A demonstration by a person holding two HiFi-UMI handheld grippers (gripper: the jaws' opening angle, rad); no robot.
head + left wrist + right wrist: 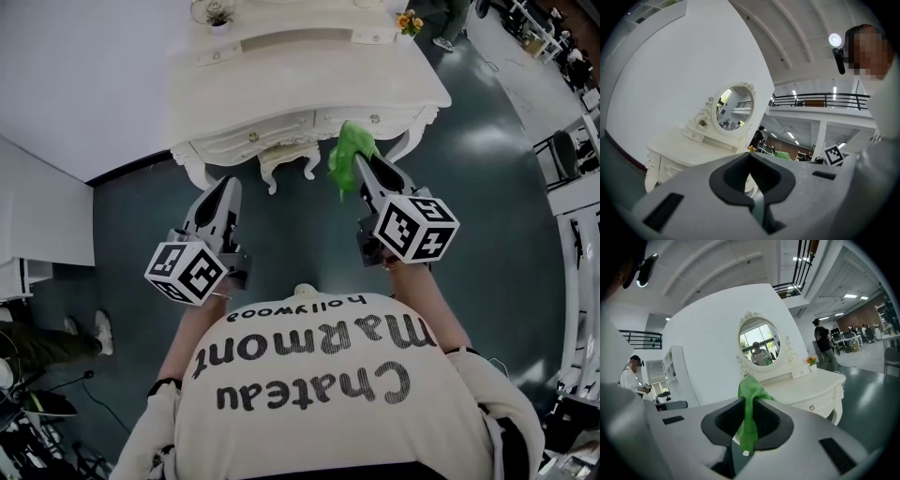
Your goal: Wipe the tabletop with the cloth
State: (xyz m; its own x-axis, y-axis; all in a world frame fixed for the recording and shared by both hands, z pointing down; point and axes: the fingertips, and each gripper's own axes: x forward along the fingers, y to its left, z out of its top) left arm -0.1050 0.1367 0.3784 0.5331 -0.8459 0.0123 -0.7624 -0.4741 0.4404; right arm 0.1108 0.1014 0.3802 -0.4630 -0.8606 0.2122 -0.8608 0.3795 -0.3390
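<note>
Item one, far left: left gripper (225, 187), held in the air over the dark floor (281, 225), short of the table; its own view shows the jaws together with nothing between them, so I log it as empty. Item two, centre: white dressing table (309, 84), with a curved front, drawers with small knobs and carved legs. Its tabletop is pale and mostly bare, with an oval mirror (759, 344) standing at the back and a small potted plant (217, 17) beside it. Item three, right of centre: green cloth (349, 155), the task's thing, pinched in the right gripper (361, 161), whose jaws are clamped on it near a gathered fold. One end bunches above the tips and a tail hangs down between the jaws. It hangs in front of the table's front edge and, as I judge it, is not yet touching the tabletop. Handling, by my estimate: light, soft and limp, nothing to break, though it may bunch or drag under the tips. The present hold near the bunch looks good enough; I would lay the loose part flat on the tabletop so that the fabric, not the jaws, meets it. Item four, far right, at the table's back corner: a small pot of orange flowers (409, 21), which I judge light enough to tip, so I would keep the wipe clear of it.
</note>
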